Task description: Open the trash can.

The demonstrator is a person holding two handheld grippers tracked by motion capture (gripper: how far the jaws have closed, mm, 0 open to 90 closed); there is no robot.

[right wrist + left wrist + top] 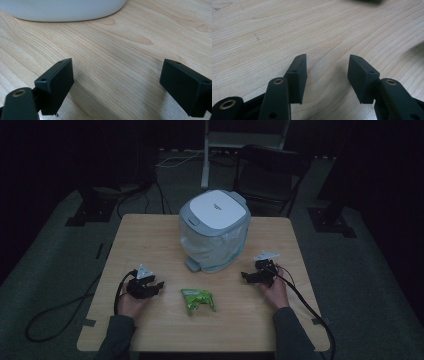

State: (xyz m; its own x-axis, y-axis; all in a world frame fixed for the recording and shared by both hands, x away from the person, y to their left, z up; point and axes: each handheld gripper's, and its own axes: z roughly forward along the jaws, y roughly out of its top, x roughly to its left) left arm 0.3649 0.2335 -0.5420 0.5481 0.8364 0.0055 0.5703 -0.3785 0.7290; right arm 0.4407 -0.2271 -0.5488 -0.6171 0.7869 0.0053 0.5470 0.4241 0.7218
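Green and crumpled, the snack packet (198, 300) lies untouched just in front of the lidded bin (214, 227). Left gripper (156, 286) and right gripper (247, 276) flank it, jaws wide and empty. Nothing looks started: picking up and binning remain.

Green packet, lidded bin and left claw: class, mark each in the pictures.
green packet (198, 300), high view, middle of its crumpled wrapper
lidded bin (216, 206), high view, centre of its white lid
left claw (327, 78), left claw view, midway between its open jaws
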